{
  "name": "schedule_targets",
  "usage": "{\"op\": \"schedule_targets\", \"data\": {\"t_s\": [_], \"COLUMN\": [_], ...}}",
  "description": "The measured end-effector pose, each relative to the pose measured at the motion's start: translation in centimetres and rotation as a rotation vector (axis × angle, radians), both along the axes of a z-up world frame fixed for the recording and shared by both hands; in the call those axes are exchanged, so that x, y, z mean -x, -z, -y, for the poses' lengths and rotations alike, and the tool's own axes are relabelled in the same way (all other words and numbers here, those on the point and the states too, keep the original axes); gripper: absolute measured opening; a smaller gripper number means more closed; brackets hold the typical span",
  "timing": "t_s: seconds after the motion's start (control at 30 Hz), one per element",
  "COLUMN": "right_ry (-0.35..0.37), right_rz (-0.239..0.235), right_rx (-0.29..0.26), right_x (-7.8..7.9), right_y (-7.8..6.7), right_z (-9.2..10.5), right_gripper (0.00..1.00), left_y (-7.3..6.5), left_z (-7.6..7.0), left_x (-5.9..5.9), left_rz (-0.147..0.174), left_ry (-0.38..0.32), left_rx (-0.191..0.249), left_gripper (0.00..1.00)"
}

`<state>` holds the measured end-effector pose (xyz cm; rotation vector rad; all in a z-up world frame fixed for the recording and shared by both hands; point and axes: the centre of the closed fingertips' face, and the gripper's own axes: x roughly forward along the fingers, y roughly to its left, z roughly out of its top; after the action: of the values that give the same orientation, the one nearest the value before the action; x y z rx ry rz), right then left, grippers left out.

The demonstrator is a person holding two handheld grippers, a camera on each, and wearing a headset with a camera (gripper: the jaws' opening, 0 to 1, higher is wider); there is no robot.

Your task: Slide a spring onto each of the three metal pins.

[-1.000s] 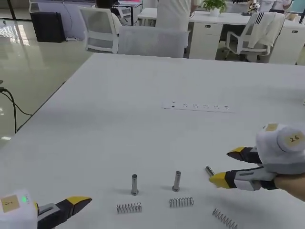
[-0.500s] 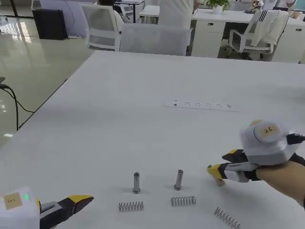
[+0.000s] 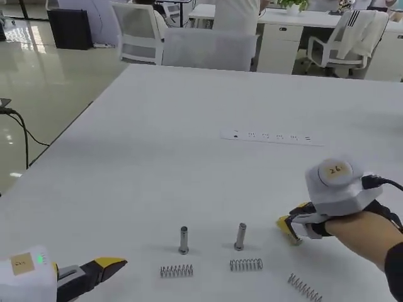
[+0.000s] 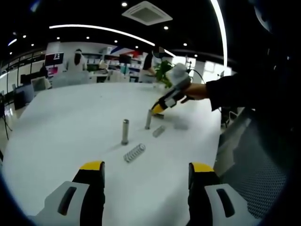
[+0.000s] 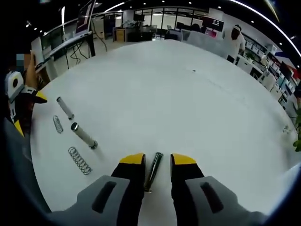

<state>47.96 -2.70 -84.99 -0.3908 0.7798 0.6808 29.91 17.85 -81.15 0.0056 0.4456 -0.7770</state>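
Count two grey metal pins standing upright on the white worktop (image 3: 157, 157): left pin (image 3: 183, 240) and middle pin (image 3: 240, 236), each a short smooth cylinder on a slightly wider foot. Find the third pin (image 5: 153, 170) lying flat, slim and dull grey. Log three wire coil springs on their sides, nearer the person than the pins: left spring (image 3: 176, 270) just in front of the left pin, middle spring (image 3: 246, 264) just in front of the middle pin, right spring (image 3: 305, 288) further right and angled.

Right tongs (image 5: 157, 162): read as narrow, yellow tips low at the worktop, straddling the third pin along its length. Note a sliver of worktop between pin and one jaw, so not clamped.

Left tongs (image 4: 146, 172): read as wide, holding nothing, touching nothing, low at the near-left of the worktop.

Place both upright pins and the left and middle springs between the two tongs, apart from each. Place the right spring near the right tongs, on the person's side.
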Motion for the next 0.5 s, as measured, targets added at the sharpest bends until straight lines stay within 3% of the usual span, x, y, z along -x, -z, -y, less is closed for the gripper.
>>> {"op": "schedule_targets", "data": {"t_s": [0.27, 0.5], "right_ry": [0.029, 0.045], "right_rz": [-0.026, -0.053], "right_rx": [0.023, 0.011], "right_x": [0.0, -0.1], "right_y": [0.8, 1.2], "right_z": [0.2, 0.1], "right_gripper": [0.13, 0.08], "left_y": [0.1, 0.2], "left_z": [-0.2, -0.2], "left_x": [0.1, 0.1], "left_rz": [-0.003, -0.006], "left_ry": [-0.003, 0.0], "left_rx": [0.0, 0.001], "left_gripper": [0.68, 0.67]}}
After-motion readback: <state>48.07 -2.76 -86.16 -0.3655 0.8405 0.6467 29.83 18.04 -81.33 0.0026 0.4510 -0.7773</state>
